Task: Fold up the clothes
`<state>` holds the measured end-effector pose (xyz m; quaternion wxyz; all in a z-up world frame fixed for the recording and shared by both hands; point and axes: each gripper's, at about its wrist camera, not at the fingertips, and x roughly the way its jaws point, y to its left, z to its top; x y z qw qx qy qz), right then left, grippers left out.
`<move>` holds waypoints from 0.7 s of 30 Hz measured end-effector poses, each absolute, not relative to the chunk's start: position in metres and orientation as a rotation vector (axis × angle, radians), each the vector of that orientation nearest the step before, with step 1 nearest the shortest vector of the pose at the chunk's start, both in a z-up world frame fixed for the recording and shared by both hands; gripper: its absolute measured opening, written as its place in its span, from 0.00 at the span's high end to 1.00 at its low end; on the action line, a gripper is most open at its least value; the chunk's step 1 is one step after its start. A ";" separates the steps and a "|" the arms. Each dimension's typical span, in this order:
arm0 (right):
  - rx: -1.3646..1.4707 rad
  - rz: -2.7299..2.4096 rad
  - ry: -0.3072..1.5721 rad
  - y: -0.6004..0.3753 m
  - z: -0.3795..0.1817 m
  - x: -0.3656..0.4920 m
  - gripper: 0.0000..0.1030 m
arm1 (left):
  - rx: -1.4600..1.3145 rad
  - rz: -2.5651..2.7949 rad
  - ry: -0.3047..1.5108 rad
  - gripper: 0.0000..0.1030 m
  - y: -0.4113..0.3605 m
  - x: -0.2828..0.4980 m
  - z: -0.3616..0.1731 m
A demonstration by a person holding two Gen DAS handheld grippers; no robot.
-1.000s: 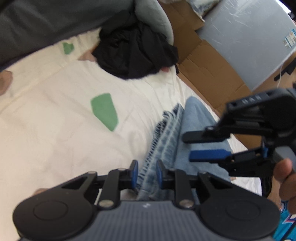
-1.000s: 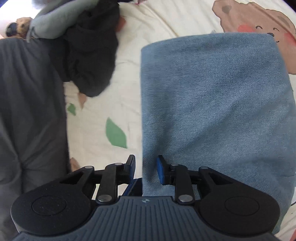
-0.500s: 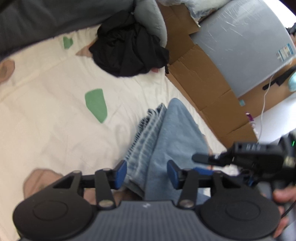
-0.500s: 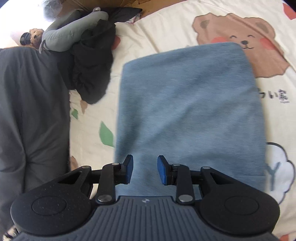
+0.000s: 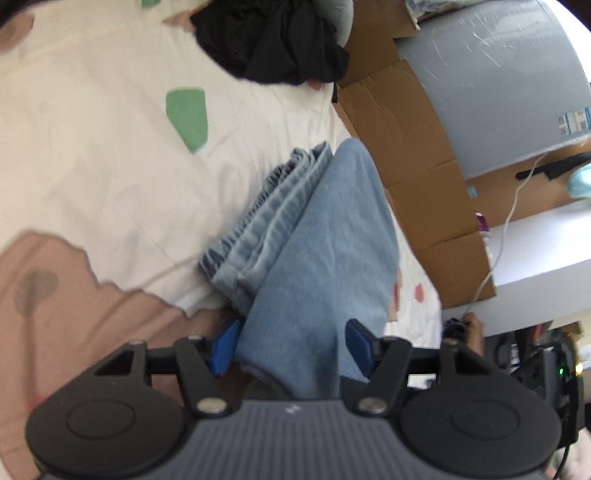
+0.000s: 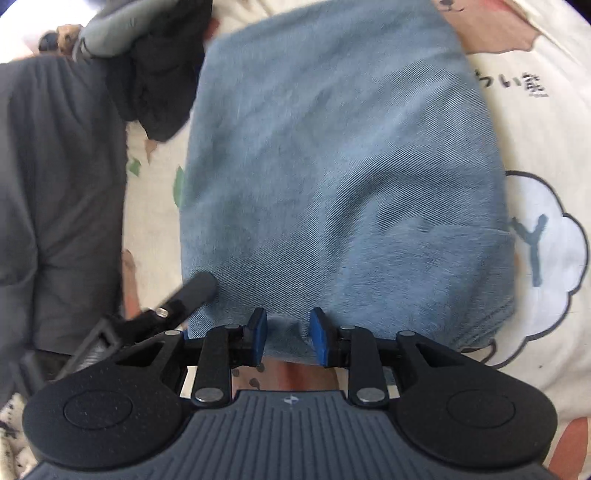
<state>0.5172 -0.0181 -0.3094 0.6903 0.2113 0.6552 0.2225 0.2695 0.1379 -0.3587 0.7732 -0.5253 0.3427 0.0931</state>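
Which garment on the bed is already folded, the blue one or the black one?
The blue jeans: flat, in stacked layers. The black garment lies crumpled.

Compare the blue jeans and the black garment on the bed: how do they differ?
The blue jeans are light denim; the black garment is very dark. The jeans lie folded into a neat flat block with stacked layers visible at one edge; the black garment is a crumpled heap. The jeans sit right at both tools; the black garment lies farther away, beside a grey cushion. Both rest on the printed bedsheet.
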 end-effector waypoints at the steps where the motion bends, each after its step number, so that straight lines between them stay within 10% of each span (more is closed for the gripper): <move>1: 0.482 0.493 1.453 -0.026 -0.306 0.518 0.69 | -1.150 0.192 0.749 0.45 0.137 0.270 -0.362; 11: 0.453 0.275 1.393 -0.106 -0.306 0.535 0.69 | -1.096 0.197 0.724 0.84 0.136 0.269 -0.353; 21: 0.635 0.223 1.443 -0.126 -0.343 0.513 0.69 | -1.015 0.273 0.787 0.76 0.147 0.276 -0.345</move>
